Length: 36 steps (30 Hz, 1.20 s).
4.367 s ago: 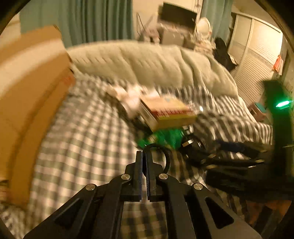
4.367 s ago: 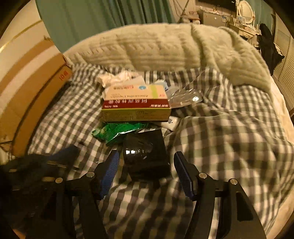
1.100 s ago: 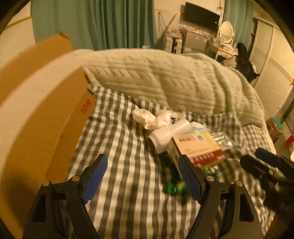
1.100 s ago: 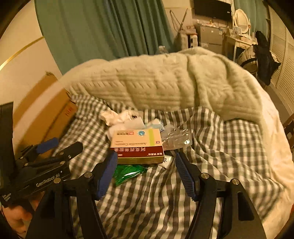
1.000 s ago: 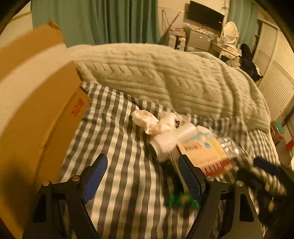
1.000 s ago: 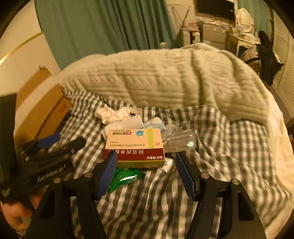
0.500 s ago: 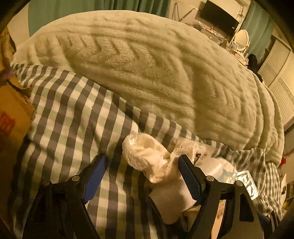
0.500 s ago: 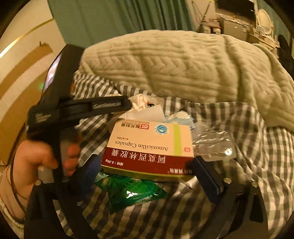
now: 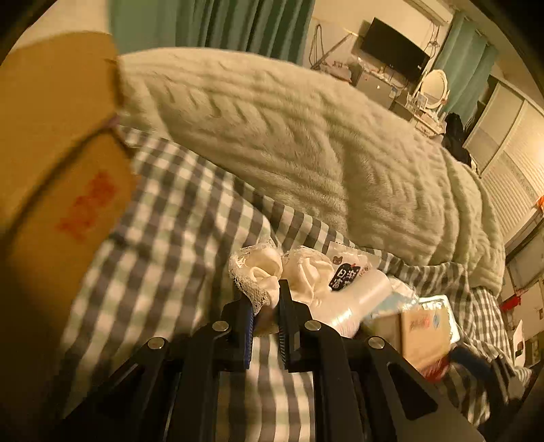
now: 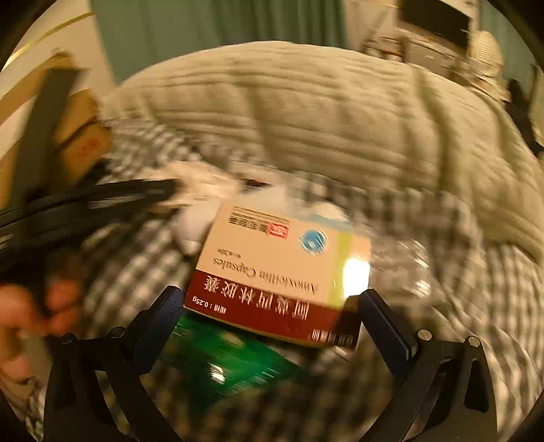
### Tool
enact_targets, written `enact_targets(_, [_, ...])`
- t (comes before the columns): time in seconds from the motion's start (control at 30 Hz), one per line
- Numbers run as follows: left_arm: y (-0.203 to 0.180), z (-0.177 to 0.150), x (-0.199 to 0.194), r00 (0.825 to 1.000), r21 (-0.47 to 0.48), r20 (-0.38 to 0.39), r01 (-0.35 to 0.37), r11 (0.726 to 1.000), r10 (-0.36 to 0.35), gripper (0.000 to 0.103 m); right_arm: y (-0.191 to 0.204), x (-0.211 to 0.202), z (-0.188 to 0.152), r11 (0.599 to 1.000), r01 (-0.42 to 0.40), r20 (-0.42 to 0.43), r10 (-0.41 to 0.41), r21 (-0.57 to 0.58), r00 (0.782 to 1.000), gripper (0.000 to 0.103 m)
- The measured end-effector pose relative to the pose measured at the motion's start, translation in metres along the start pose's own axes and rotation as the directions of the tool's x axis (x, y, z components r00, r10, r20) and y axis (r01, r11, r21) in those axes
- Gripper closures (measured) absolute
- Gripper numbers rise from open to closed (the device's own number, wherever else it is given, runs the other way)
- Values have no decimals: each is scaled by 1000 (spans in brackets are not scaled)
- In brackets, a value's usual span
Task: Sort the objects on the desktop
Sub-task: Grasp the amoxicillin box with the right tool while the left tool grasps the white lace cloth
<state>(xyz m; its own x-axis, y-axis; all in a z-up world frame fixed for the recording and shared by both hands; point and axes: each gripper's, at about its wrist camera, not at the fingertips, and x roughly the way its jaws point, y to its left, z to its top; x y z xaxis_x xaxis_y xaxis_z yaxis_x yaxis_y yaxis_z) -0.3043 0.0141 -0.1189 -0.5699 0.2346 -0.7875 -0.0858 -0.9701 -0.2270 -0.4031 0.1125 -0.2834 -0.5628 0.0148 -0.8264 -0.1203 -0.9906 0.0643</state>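
Left gripper point(image 9: 266, 306) clenched on white lace cloth point(image 9: 256, 273) lying on checked bedsheet point(image 9: 176, 217). Right gripper point(image 10: 268, 306) spread wide, its fingers flanking the near edge of medicine box point(image 10: 282, 268) above green packet point(image 10: 224, 363).

Warm lamplight behind my tongs: teal curtains point(image 9: 217, 23) at upper centre, wall-mounted television point(image 9: 394, 49) and oval vanity mirror point(image 9: 433, 86) upper right, louvred wardrobe doors point(image 9: 510, 170) at right edge.

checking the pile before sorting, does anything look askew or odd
The cream and dark-red amoxicillin capsule box sits tilted between the open right gripper's fingers, propped on a crinkled green foil packet. The left gripper pinches a crumpled white lace cloth.
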Motion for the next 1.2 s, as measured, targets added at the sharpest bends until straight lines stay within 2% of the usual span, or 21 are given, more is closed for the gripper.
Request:
enact_targets(0.07, [3, -7, -11, 1000, 4, 12, -5, 1000, 5, 91, -14, -6, -3, 998, 41, 19, -42, 56, 999, 0])
enact_targets(0.13, [4, -16, -23, 1000, 19, 21, -7, 1000, 7, 91, -28, -13, -6, 993, 45, 24, -48, 111, 999, 0])
enact_targets(0.27, [-1, -22, -36, 999, 66, 52, -18, 998, 14, 91, -33, -21, -10, 991, 40, 45, -46, 125, 998, 0])
enact_targets(0.47, [-35, -27, -31, 998, 181, 64, -40, 983, 29, 91, -45, -13, -5, 986, -8, 34, 2, 169, 999, 0])
enact_targets(0.63, [-43, -32, -22, 998, 207, 44, -45, 977, 36, 91, -69, 13, 3, 961, -59, -32, 70, 272, 997, 0])
enact_targets(0.73, [-42, -34, -20, 999, 210, 38, -46, 977, 39, 91, -74, 23, 4, 956, -60, -65, 82, 289, 995, 12])
enact_targets(0.8, [-41, -34, -19, 999, 203, 32, -49, 978, 43, 91, -76, 18, 1, 953, -70, -40, 85, 295, 996, 25])
enact_targets(0.87, [-40, -35, -19, 999, 198, 31, -48, 979, 43, 91, -80, 9, -2, 942, -98, 0, 104, 320, 995, 46])
enact_targets(0.97, [-39, -35, -19, 999, 193, 34, -45, 980, 39, 91, -80, -7, -2, 934, -170, 70, 156, 315, 985, 60])
enact_targets(1.07, [-36, -34, -18, 999, 180, 28, -39, 983, 35, 91, -66, -23, 1, 934, -249, 143, 219, 257, 965, 63])
enact_targets(1.2, [-28, -33, -14, 1000, 141, 11, -26, 990, 25, 91, -42, -31, 10, 903, -387, 184, 355, 185, 917, 63])
